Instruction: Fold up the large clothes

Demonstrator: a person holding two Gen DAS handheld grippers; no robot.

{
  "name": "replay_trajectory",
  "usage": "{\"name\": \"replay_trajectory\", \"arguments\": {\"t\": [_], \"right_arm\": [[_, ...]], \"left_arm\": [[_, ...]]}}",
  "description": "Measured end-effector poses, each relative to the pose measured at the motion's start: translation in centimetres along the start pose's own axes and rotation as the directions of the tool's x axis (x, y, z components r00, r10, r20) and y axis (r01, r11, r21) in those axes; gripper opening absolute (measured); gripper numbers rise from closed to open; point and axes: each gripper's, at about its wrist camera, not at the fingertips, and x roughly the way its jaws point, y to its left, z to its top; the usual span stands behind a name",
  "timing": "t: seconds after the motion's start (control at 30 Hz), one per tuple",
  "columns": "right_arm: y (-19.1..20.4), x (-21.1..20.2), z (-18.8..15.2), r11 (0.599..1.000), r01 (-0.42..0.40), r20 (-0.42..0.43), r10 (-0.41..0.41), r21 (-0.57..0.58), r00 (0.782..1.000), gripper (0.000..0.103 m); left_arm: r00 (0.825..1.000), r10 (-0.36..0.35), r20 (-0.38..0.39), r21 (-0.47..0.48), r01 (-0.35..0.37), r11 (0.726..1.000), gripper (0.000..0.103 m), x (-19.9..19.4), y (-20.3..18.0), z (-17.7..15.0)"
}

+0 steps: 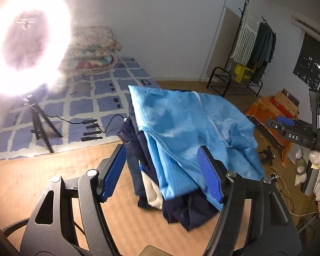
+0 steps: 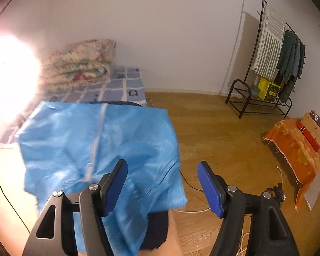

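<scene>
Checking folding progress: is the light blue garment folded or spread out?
Folded: the light blue garment lies doubled over in layers on darker clothes, not spread flat.

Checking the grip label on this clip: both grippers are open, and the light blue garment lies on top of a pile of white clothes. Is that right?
Not quite. The clothes under the light blue garment are dark navy, with only one pale piece showing, as the left wrist view shows. The rest stands: the left gripper and the right gripper are both open.

A ring light (image 1: 29,40) glares beside folded quilts (image 1: 91,51) on a mattress (image 1: 108,89).
</scene>
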Motion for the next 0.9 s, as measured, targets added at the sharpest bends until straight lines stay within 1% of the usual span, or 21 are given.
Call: {"name": "replay_trajectory", "arguments": {"t": [0.17, 0.23, 0.33, 0.37, 0.4, 0.47, 0.53, 0.67, 0.73, 0.8, 0.9], "right_arm": [[1.1, -6.7, -1.1, 0.999, -0.033, 0.051, 0.033, 0.012, 0.998, 0.071], [1.6, -9.4, -1.7, 0.998, -0.059, 0.075, 0.057, 0.020, 0.996, 0.071], [2.7, -13.2, -2.5, 0.997, -0.069, 0.104, 0.067, 0.017, 0.992, 0.073], [3.3, -14.7, -3.1, 0.997, -0.073, 0.111, 0.071, 0.014, 0.991, 0.073], [3.9, -15.8, -3.5, 0.997, -0.076, 0.115, 0.075, 0.009, 0.991, 0.074], [5.0, -18.1, -4.5, 0.997, -0.082, 0.126, 0.082, -0.005, 0.989, 0.074], [6.0, -20.2, -5.9, 0.996, -0.087, 0.137, 0.087, -0.008, 0.987, 0.076], [8.0, -24.2, -9.0, 0.993, -0.119, 0.152, 0.121, -0.022, 0.981, 0.080], [9.1, -25.9, -10.6, 0.993, -0.111, 0.163, 0.116, -0.037, 0.980, 0.082], [10.0, -27.2, -12.0, 0.992, -0.110, 0.171, 0.118, -0.054, 0.978, 0.085], [11.4, -29.3, -14.5, 0.990, -0.121, 0.185, 0.132, -0.071, 0.974, 0.087]], "left_arm": [[0.999, 0.007, 0.049, 0.007, -0.007, 1.000, 0.071, -6.8, -0.7, -1.1], [0.997, 0.012, 0.071, 0.021, -0.014, 1.000, 0.071, -9.9, -1.2, -1.9], [0.995, 0.018, 0.099, 0.042, -0.022, 0.999, 0.071, -14.4, -2.1, -3.3], [0.994, 0.018, 0.111, 0.047, -0.023, 0.999, 0.074, -16.0, -2.4, -3.9], [0.993, 0.017, 0.117, 0.050, -0.023, 0.999, 0.079, -17.1, -2.5, -4.3], [0.990, 0.019, 0.137, 0.054, -0.027, 0.998, 0.082, -19.9, -2.8, -5.5], [0.987, 0.030, 0.158, 0.065, -0.040, 0.997, 0.082, -22.9, -3.2, -6.9], [0.982, 0.036, 0.185, 0.073, -0.050, 0.996, 0.083, -27.9, -3.6, -10.1], [0.979, 0.049, 0.197, 0.081, -0.066, 0.994, 0.087, -29.7, -3.8, -11.4], [0.977, 0.058, 0.205, 0.083, -0.076, 0.994, 0.093, -31.5, -4.0, -12.9], [0.974, 0.067, 0.218, 0.079, -0.086, 0.993, 0.097, -33.8, -4.2, -15.1]]}}
